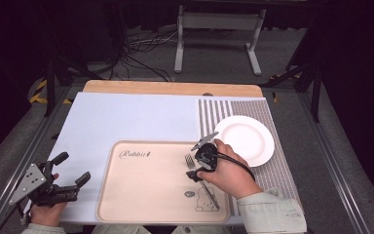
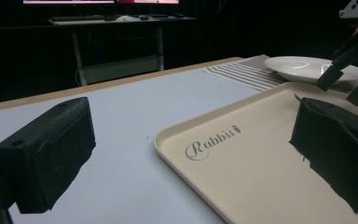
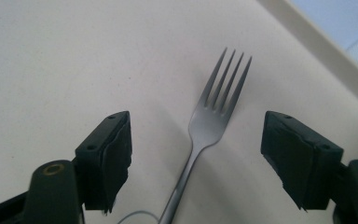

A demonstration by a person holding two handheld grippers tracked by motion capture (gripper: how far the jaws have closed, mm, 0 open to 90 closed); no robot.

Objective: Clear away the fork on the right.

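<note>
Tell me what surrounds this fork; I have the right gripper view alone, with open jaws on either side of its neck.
Observer: The fork lies on a beige tray printed with a rabbit drawing; the right gripper hangs over it.
Operator: Say what lies beyond the tray.
Observer: A white plate, empty, sits on a striped placemat to the tray's right.
Operator: Report the other gripper.
Observer: The left gripper is open, held off the tray's left edge over the pale blue mat.
</note>
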